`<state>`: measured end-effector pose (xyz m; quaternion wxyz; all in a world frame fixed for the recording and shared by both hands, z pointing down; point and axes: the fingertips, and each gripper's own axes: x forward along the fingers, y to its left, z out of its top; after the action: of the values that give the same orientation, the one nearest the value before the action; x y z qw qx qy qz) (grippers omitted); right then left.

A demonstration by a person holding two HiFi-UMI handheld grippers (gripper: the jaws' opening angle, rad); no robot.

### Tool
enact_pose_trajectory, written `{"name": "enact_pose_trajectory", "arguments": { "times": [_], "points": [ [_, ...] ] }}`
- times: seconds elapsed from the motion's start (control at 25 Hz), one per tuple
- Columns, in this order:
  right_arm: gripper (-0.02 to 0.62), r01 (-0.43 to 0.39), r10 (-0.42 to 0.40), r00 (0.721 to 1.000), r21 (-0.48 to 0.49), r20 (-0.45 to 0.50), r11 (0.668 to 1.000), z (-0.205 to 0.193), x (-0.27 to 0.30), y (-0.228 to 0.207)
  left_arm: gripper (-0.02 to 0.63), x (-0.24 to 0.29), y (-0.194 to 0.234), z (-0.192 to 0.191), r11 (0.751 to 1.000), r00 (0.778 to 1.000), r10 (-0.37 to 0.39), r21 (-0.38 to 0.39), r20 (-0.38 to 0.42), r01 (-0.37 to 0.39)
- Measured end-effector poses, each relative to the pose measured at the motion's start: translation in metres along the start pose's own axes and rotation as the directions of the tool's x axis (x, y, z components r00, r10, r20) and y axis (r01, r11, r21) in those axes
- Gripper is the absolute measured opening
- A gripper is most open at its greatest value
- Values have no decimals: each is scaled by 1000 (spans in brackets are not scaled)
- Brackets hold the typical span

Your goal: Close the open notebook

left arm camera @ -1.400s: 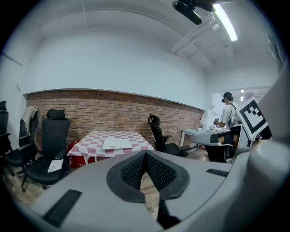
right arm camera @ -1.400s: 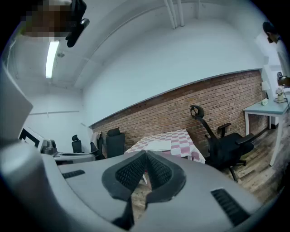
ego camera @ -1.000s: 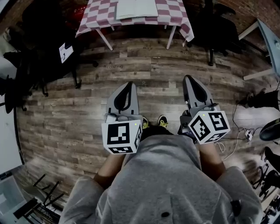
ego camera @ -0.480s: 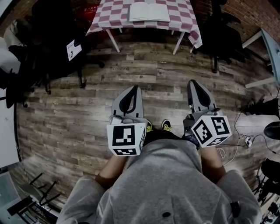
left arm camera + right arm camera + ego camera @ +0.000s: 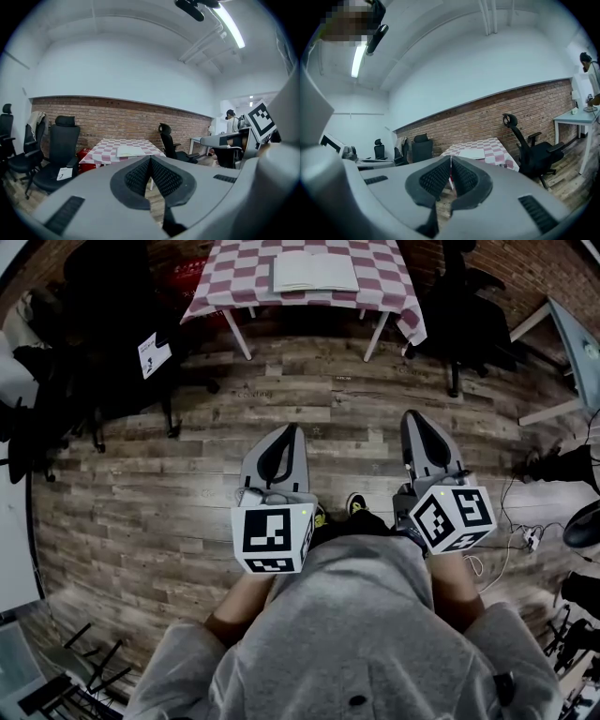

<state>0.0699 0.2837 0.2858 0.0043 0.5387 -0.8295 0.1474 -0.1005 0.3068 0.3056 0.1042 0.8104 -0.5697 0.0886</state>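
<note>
Head view: open notebook [image 5: 315,272] on table [image 5: 234,279] across bare floor [image 5: 337,404]; left tool [image 5: 292,427], right tool [image 5: 411,414] both together.

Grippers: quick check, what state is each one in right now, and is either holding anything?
Left gripper: closed, nothing between its jaws.
Right gripper: closed, nothing between its jaws.

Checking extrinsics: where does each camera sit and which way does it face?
Head view: on the head, steeply down at the floor; left gripper, right gripper, grey top show.
Left gripper view: on that gripper, roughly level along its shut jaws.
Right gripper view: likewise, jaws shut.
Shared: all show the checked table with the open notebook.
</note>
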Motion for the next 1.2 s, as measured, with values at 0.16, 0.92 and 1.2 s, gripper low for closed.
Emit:
{"name": "enact_pose_trajectory", "arguments": {
  "times": [0.16,0.92,1.2],
  "points": [
    [26,5,-5,1000,-5,0,1000,1,4,3,8,0,5,1,1000,1000,-7,-5,5,7],
    [26,6,-6,1000,-4,16,1000,3,19,-2,8,8,11,5,1000,1000,-15,26,11,15],
    [26,4,-4,1000,10,24,1000,2,25,-7,8,15,11,8,999,1000,-19,42,10,18]
  ]
}}
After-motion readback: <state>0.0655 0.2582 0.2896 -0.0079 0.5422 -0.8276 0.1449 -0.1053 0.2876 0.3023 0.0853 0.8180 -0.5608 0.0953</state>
